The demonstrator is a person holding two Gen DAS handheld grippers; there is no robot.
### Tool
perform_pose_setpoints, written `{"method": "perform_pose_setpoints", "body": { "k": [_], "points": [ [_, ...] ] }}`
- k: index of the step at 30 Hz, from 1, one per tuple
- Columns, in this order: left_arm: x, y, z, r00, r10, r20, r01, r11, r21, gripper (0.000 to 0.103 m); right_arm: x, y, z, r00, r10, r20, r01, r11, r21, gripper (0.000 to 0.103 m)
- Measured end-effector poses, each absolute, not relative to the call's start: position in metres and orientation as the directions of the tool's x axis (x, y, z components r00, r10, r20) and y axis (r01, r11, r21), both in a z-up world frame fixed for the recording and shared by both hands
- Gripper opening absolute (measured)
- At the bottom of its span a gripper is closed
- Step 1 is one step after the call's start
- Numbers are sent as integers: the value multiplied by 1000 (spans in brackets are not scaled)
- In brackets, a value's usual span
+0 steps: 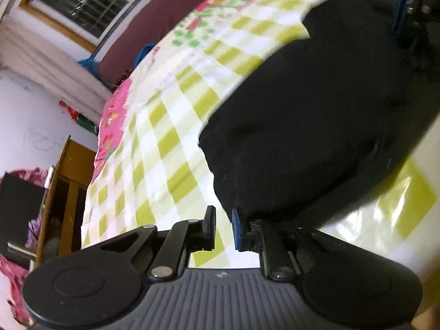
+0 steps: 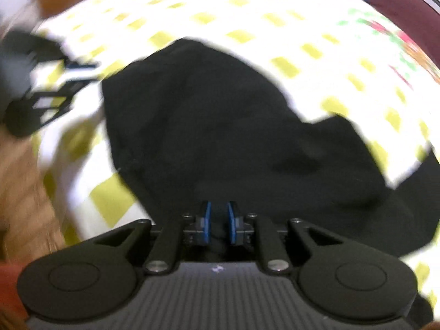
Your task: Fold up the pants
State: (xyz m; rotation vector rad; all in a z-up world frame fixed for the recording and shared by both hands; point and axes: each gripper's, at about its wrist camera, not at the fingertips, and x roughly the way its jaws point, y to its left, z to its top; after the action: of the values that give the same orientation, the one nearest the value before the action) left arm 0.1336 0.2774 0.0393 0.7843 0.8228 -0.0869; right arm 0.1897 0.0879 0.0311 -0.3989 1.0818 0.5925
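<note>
The black pants (image 1: 308, 110) lie on a bed with a yellow-green and white checked sheet (image 1: 170, 126). My left gripper (image 1: 223, 214) is open with a narrow gap, nothing between its pads; its right pad touches the near edge of the pants. My right gripper (image 2: 219, 214) is shut on the black pants (image 2: 209, 126), with dark cloth between its blue pads. The left gripper also shows blurred at the left of the right wrist view (image 2: 46, 93). The right gripper shows at the top right of the left wrist view (image 1: 409, 8).
A maroon headboard (image 1: 154, 27) and a window (image 1: 85, 2) stand behind the bed. A pink patterned cloth (image 1: 112, 126) hangs at the bed's left edge. A wooden cabinet (image 1: 66, 192) stands on the left. Wooden floor (image 2: 22, 192) lies beside the bed.
</note>
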Motion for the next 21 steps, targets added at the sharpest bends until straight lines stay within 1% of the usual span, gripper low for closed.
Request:
{"method": "perform_pose_setpoints", "body": {
  "k": [2, 4, 6, 8, 10, 12, 15, 19, 21],
  "points": [
    [136, 266, 52, 704, 190, -684, 342, 754, 561, 31, 210, 66, 39, 405, 200, -892, -535, 843, -54, 18],
    [139, 247, 59, 719, 156, -677, 338, 773, 537, 31, 237, 37, 36, 456, 113, -883, -424, 899, -104, 28],
    [149, 217, 62, 722, 88, -687, 356, 804, 477, 31, 269, 8, 27, 474, 27, -880, -305, 943, -136, 29],
    [161, 188, 61, 701, 11, -713, 390, 831, 396, 31, 308, -24, 18, 482, -20, -876, -184, 975, -123, 29],
    [168, 149, 60, 683, -74, -726, 431, 844, 320, 32, 344, -56, 12, 480, -32, -877, -68, 995, -74, 29],
    [168, 116, 58, 676, -121, -727, 463, 838, 291, 32, 382, -82, 0, 480, -27, -877, 46, 999, -5, 30],
    [176, 71, 47, 662, -142, -736, 477, 837, 267, 33, 416, -99, -13, 470, -46, -881, 133, 991, 19, 33],
    [199, 40, 24, 617, -102, -780, 431, 873, 226, 35, 446, -103, -34, 463, -64, -884, 164, 986, 15, 42],
    [206, 26, 12, 595, -74, -800, 416, 880, 228, 36, 462, -102, -48, 432, -81, -898, 170, 985, -8, 42]
  ]
}}
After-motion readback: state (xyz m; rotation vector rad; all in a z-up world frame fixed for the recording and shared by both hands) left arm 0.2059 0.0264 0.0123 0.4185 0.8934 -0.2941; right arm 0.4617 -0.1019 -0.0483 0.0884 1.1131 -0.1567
